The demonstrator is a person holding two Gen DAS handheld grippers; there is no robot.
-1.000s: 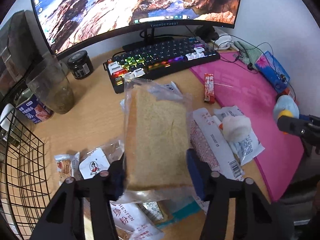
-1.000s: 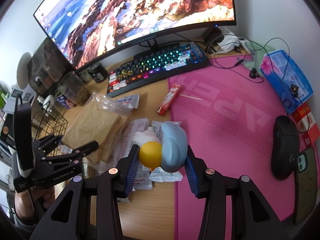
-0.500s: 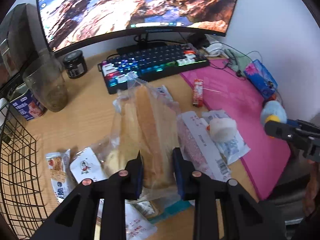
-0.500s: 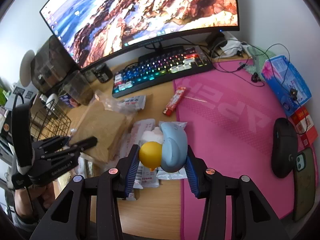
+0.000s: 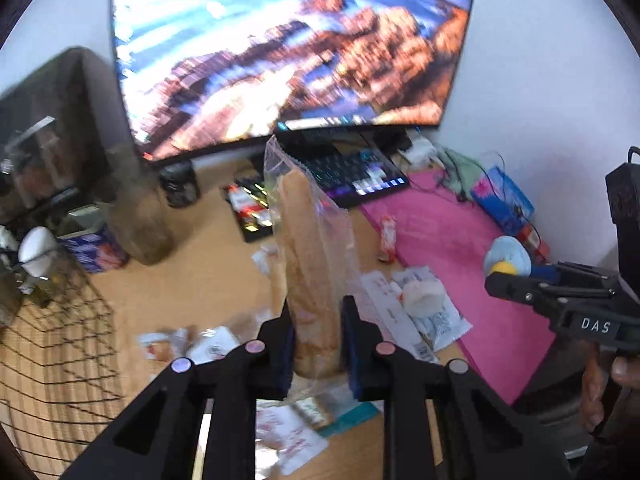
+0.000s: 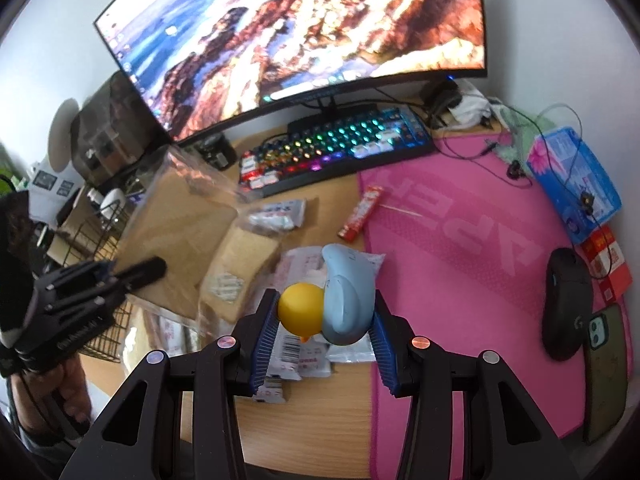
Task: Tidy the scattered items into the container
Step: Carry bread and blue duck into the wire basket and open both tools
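Observation:
My left gripper (image 5: 316, 344) is shut on a clear bag of sliced bread (image 5: 310, 264) and holds it upright above the desk; the bag also shows in the right wrist view (image 6: 180, 232). My right gripper (image 6: 322, 320) is shut on a blue and yellow toy (image 6: 340, 300), held over the snack packets; it also shows in the left wrist view (image 5: 506, 262). The black wire basket (image 5: 52, 356) stands at the lower left. Several snack packets (image 5: 416, 312) and a red stick packet (image 6: 362, 212) lie on the wooden desk.
A monitor (image 6: 320, 28), a lit keyboard (image 6: 340, 148), a pink desk mat (image 6: 480, 248), a black mouse (image 6: 566, 304), a phone (image 6: 606, 368), a blue tissue pack (image 6: 572, 176), a dark jar (image 5: 180, 188) and a plastic cup (image 5: 140, 220) crowd the desk.
My left gripper has lifted the bread bag off the desk and swung it left toward the basket. My right gripper holds the toy in nearly the same place.

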